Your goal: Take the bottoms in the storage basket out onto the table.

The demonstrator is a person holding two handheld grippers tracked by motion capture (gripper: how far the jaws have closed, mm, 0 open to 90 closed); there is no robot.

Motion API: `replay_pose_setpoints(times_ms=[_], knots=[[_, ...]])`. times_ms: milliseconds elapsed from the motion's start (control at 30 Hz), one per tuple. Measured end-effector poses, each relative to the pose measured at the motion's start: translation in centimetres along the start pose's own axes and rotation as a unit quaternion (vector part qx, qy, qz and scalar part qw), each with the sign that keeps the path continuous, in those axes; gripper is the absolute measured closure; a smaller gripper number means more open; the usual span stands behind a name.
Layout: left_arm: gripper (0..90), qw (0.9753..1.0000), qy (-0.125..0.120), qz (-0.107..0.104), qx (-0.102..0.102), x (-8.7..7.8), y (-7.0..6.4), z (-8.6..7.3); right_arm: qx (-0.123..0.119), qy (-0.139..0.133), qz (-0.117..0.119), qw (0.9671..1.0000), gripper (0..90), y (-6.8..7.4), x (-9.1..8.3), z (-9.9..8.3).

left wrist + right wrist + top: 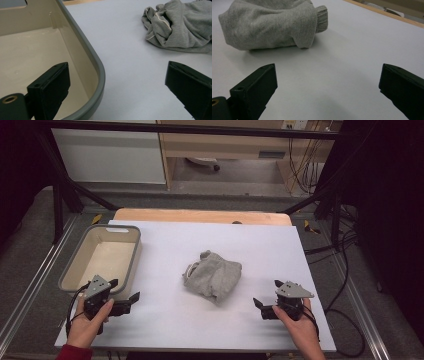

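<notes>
A crumpled grey sweatshirt [212, 276] lies mid-table on the white sheet [200, 325]. My left gripper [125, 290] is held at the near right corner of a grey-rimmed beige bin [134, 257], open and holding nothing. In the left gripper view this left gripper [117, 85] straddles the bin rim [86, 43]: one jaw is over the bin's inside, the other over the sheet, with the sweatshirt [180, 27] farther off. My right gripper [267, 293] is open to the sweatshirt's near right. In the right gripper view the right gripper [328, 87] faces the sweatshirt [272, 25], a ribbed cuff toward it.
The bin is empty and stands at the sheet's left edge. A wooden table edge [200, 215] shows past the sheet's far side. Black frame bars and cables [345, 250] run around the table. White sheet lies bare between sweatshirt and both grippers.
</notes>
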State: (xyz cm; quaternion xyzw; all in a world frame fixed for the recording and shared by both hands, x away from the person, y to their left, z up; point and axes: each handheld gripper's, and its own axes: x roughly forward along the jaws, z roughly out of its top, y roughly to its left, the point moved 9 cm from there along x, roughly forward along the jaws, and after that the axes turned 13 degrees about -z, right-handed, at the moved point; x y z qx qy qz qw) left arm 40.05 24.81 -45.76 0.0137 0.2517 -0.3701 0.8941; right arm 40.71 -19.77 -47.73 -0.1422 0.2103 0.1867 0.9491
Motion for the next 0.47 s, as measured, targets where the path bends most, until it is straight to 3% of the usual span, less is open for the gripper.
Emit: replay_pose_setpoints(times_ms=[467], knots=[[5.8,1.0,-0.007,0.0,-0.002,0.29,0.08,0.06,0.003,0.024,-0.005,0.9997,2.2,-0.2,0.4,-0.8]])
